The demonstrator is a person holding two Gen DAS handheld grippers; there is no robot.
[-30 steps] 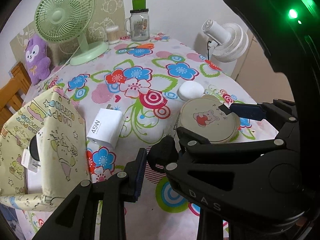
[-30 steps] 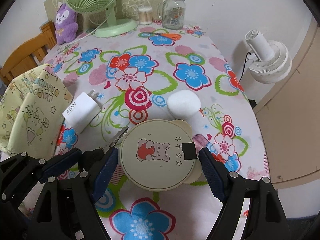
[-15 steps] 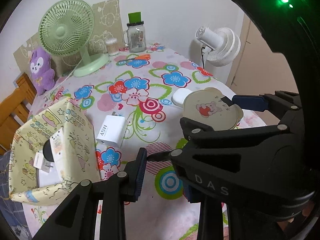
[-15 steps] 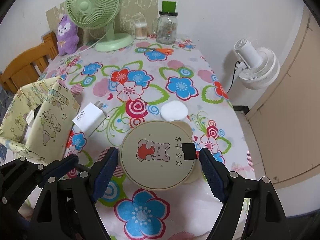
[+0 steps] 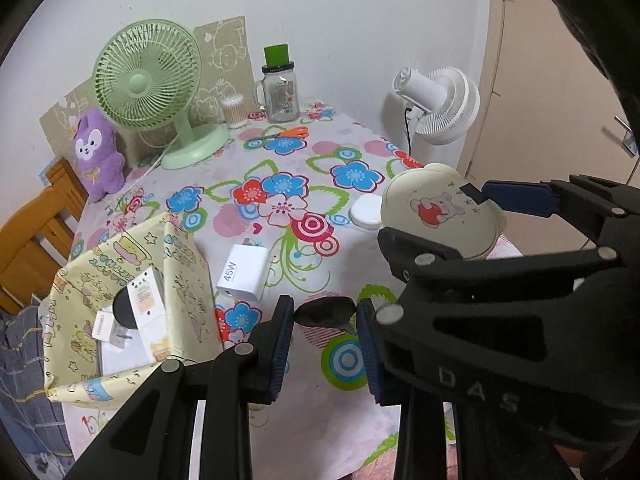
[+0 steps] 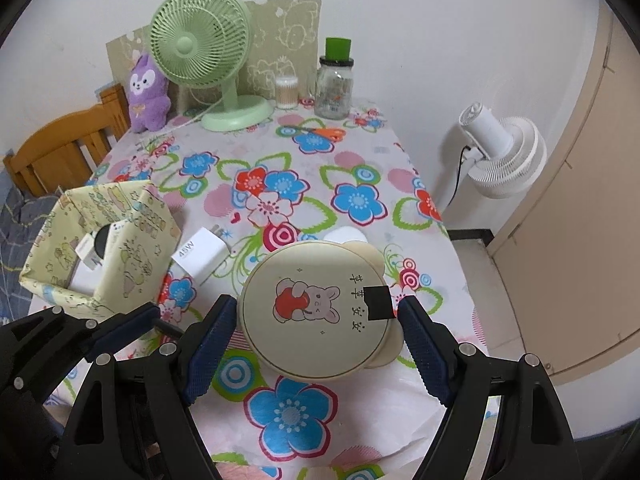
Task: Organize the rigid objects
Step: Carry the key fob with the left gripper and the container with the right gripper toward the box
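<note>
The desk [image 6: 360, 420] is draped in a thin, smooth cloth printed with big blue, red and pink flowers and green curls. At its far edge stands a pale green fan [image 6: 200, 40] with a round slatted cage on a flat oval foot.

Near the left edge sits an open box [image 6: 132, 216] wrapped in creased yellow cartoon paper, its walls sagging a little; white packets and a black round thing lie inside.

The round tin [image 6: 316, 312] is cream, matte and shallow, with two small ear-shaped tabs at its rim, a printed mouse hugging a red apple, and a black square tab at the right edge. It hangs clear above the cloth, clamped by its sides in the right gripper [image 6: 316, 320], whose ribbed blue pads press on the rim.

A white block-shaped charger [image 5: 242, 270], glossy, marked 45W, lies flat on the cloth between the box and the tin. A small white rounded case [image 5: 366, 212] lies just behind the tin.

The left gripper [image 5: 324, 336] is narrow, closed on a small dark oval object [image 5: 326, 312] with a dull surface, held above the desk's near edge.
</note>
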